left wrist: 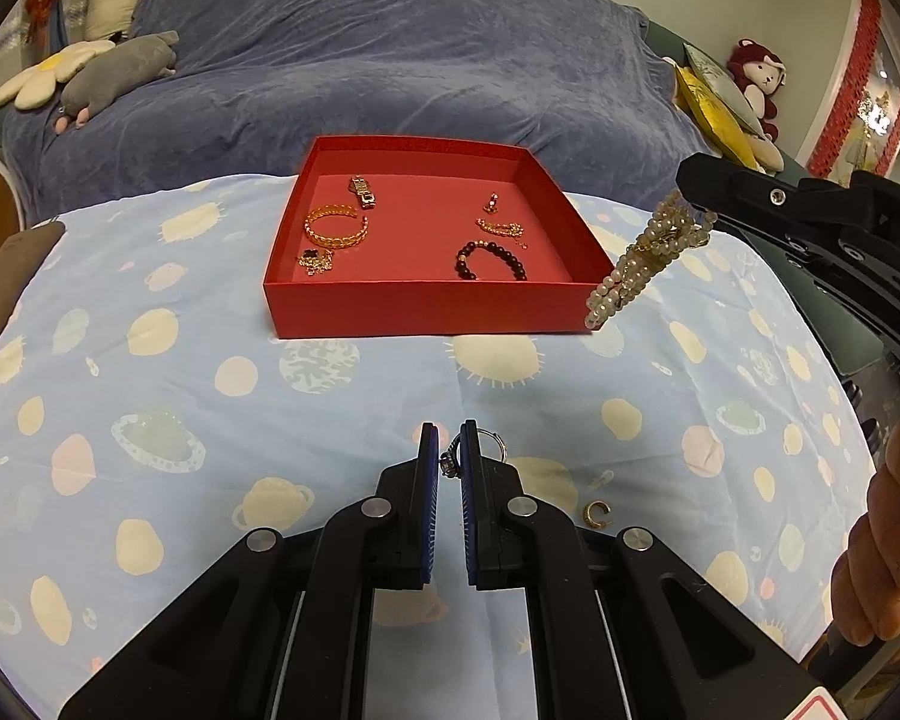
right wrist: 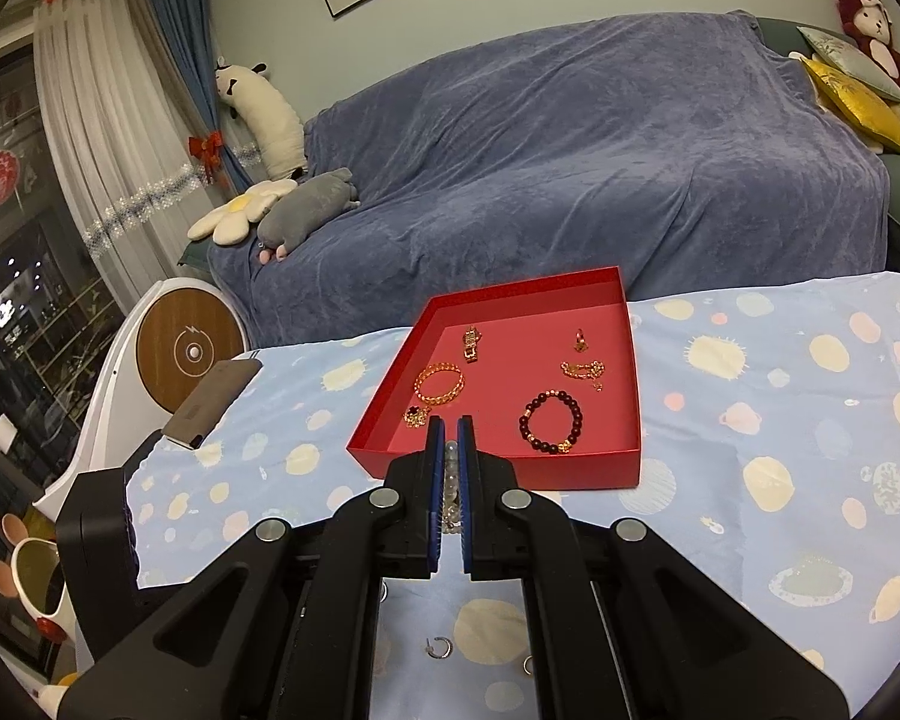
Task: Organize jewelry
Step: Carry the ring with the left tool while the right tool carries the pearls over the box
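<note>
At lower centre the left gripper (left wrist: 449, 450) is clamped on a small, hard silver ring (left wrist: 486, 443), likely slippery, while at right the right gripper (left wrist: 693, 180) pinches a limp, dangling pearl-bead strand (left wrist: 642, 258) beside the shallow red cardboard tray (left wrist: 426, 306).

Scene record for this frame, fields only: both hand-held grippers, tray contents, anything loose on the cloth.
left hand-held gripper: shut on a silver ring
right hand-held gripper: shut on a pearl necklace, which hangs beside the tray's right wall
tray: red, open, on the spotted cloth
in tray: gold bangle, dark bead bracelet, gold chain, watch band, small pieces
loose on cloth: gold ear cuff, small hoop
</note>
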